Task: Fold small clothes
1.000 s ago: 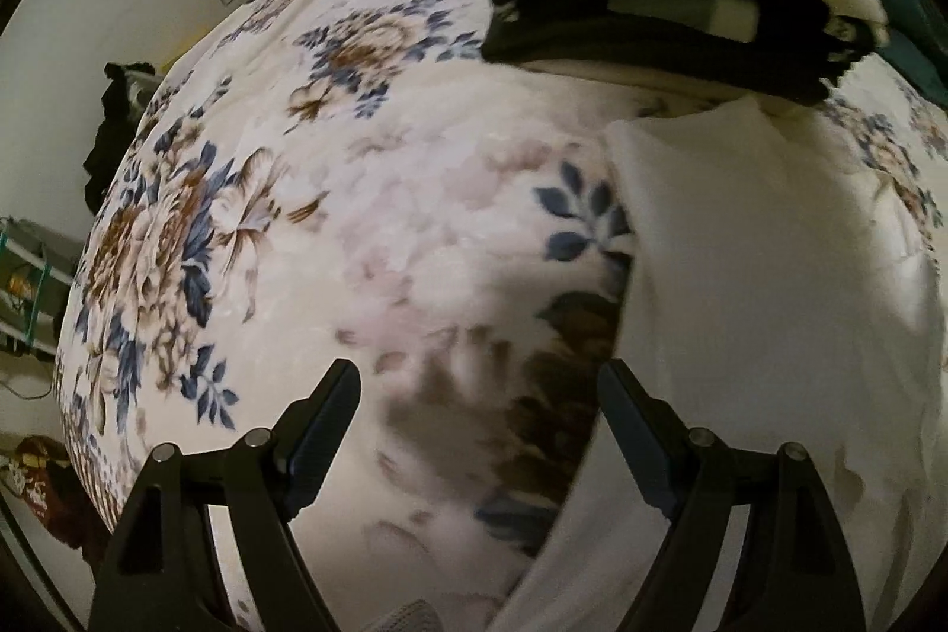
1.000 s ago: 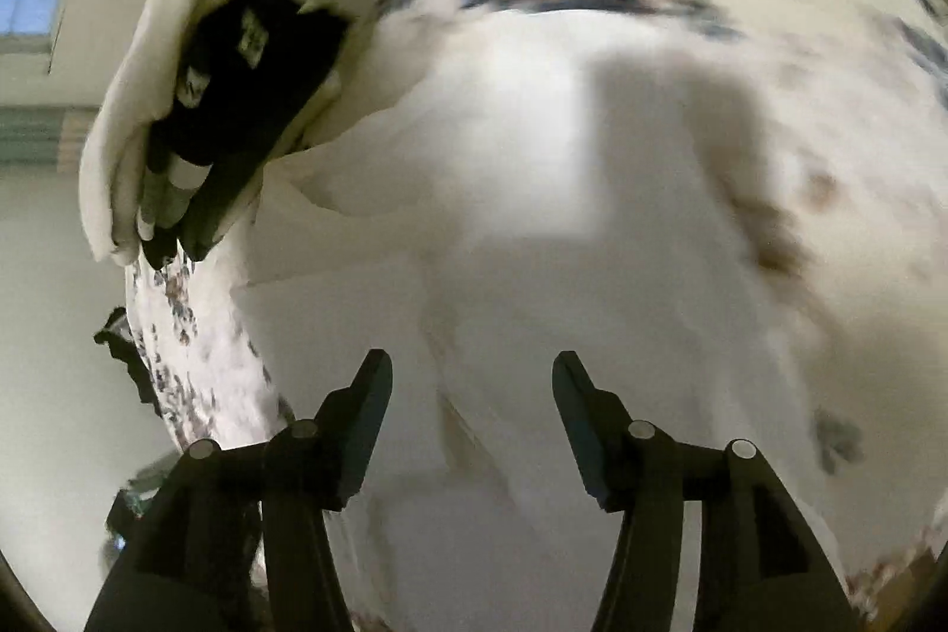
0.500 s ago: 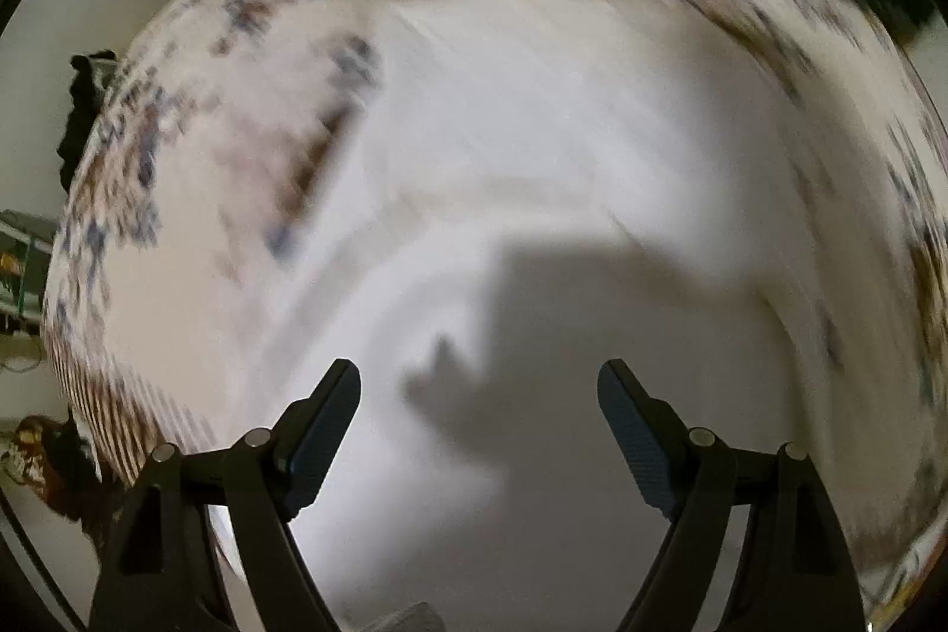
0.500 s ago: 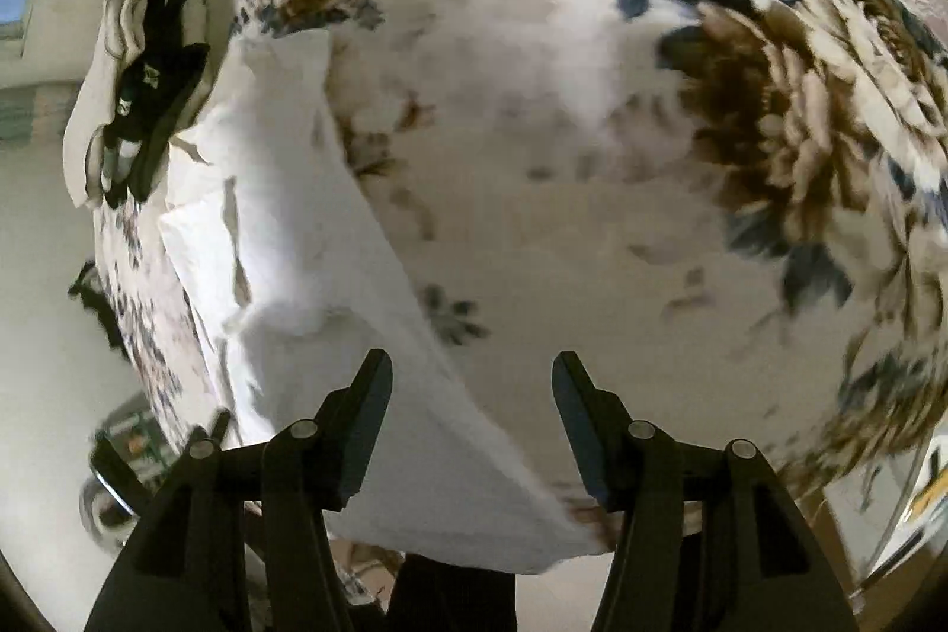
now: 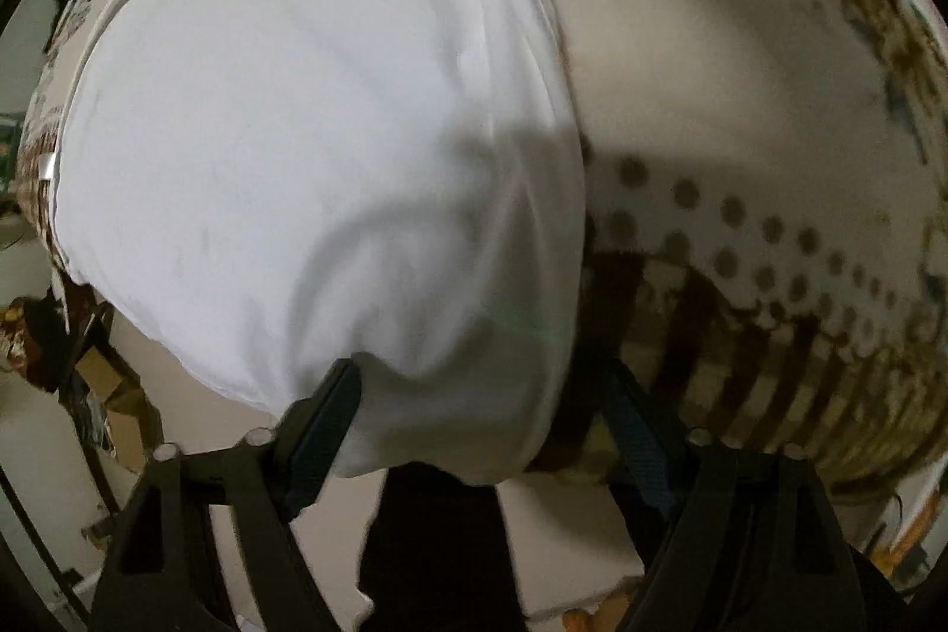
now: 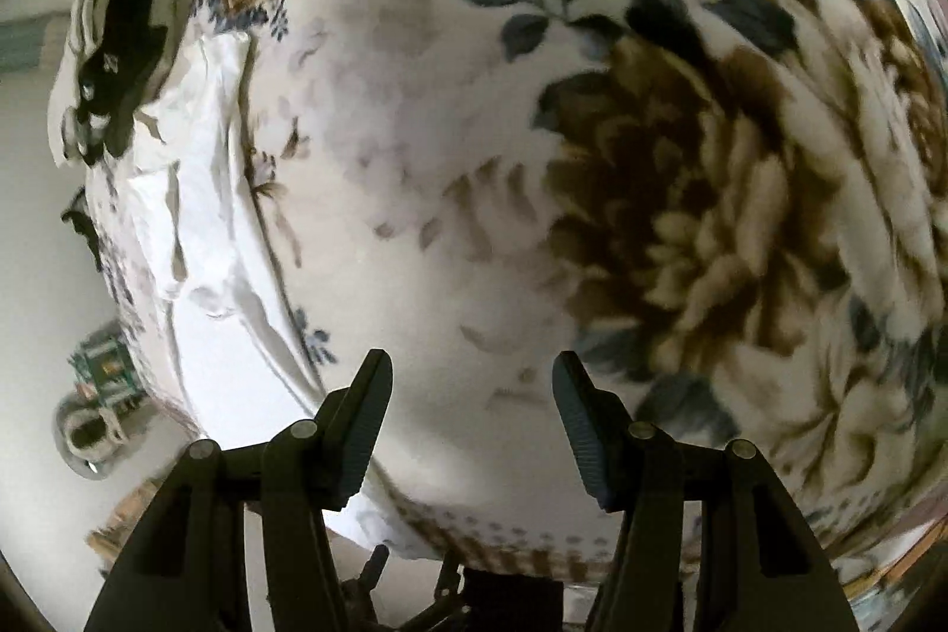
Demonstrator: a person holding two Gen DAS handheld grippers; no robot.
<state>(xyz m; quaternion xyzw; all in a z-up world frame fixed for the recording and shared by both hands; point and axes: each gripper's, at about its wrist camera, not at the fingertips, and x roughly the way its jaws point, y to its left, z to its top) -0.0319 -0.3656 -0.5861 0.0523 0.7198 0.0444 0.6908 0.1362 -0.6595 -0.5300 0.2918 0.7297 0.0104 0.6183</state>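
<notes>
A white garment point(image 5: 308, 128) lies spread on the floral bedspread point(image 5: 740, 57), its near hem hanging over the bed's front edge. My left gripper point(image 5: 474, 424) is open, its fingers either side of that near hem; nothing is gripped. In the right wrist view the same white garment point(image 6: 201, 193) runs along the left of the bed. My right gripper point(image 6: 471, 416) is open and empty over bare bedspread point(image 6: 652, 158), to the right of the garment.
A stack of folded clothes, black and cream point(image 6: 112, 57), sits at the far end of the bed beyond the garment. The bed's front edge has a striped and dotted border point(image 5: 770, 288). Floor clutter point(image 5: 106, 383) lies below the bed at left.
Both grippers have swung toward the near edge of the bed. The left now sits at the garment's near hem; the right has moved off the garment onto bare bedspread. Both stayed open.
</notes>
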